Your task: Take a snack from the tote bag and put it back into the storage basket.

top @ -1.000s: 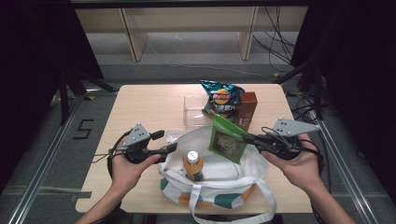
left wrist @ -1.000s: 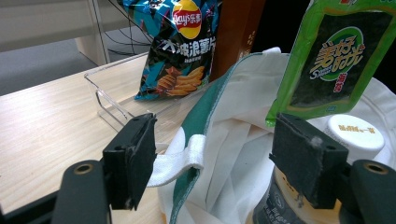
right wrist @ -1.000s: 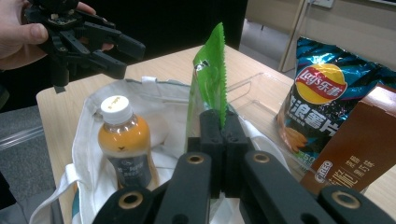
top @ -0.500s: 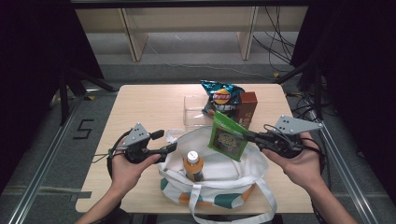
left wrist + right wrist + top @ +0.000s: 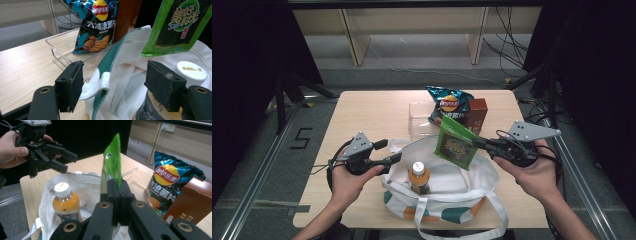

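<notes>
White canvas, trimmed green, lies just ahead of the left gripper [image 5: 396,158]: the tote bag [image 5: 472,180] stands on the wooden table [image 5: 372,112], its near rim [image 5: 110,62] and a white strap loop [image 5: 96,83] passing between that claw's two spread jaws. The pads are apart and press on nothing as far as the left gripper view shows, so this claw is released, poised beside the rim rather than gripping it. Just beyond its tips, inside the bag, stands an orange drink bottle [image 5: 418,176] with a white cap.

Further right, the green snack packet [image 5: 455,143] hangs above the bag's mouth, its edge pinched in the clenched right gripper [image 5: 117,185]; the packet rises upright out of the closed jaws. Behind that claw's tips, on the table, a clear plastic tray [image 5: 422,120], a blue crisp bag [image 5: 448,102] and a brown carton [image 5: 474,114] wait.

Packing looks under way, with the packet being brought over the opening. Next, I judge, the left claw should close on the rim and hold the mouth wide, while the right lowers the packet beside the bottle before letting go.
</notes>
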The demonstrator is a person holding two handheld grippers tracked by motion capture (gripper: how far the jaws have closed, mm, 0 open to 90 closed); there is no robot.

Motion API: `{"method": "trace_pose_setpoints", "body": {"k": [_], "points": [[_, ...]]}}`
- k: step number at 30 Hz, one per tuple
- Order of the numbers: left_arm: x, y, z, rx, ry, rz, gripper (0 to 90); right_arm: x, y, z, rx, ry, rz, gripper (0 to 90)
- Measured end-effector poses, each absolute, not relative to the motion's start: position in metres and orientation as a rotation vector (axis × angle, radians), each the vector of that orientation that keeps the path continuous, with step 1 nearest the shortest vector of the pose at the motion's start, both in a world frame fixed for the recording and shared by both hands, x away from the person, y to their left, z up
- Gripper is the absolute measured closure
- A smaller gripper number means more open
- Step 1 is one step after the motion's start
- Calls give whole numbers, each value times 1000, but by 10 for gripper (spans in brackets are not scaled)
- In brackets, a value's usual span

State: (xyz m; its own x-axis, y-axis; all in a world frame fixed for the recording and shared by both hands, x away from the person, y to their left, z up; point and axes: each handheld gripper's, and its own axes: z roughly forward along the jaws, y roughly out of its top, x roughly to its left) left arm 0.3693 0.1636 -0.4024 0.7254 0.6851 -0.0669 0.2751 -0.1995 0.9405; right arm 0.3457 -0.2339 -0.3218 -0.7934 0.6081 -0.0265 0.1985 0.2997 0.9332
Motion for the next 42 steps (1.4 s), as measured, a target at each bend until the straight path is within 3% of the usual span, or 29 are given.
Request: {"method": "trace_pose_setpoints", "body": {"k": [42], "points": [[369,165,-400,1771,761,450,298,357,-237,-310,724,2073,1528,900]]}}
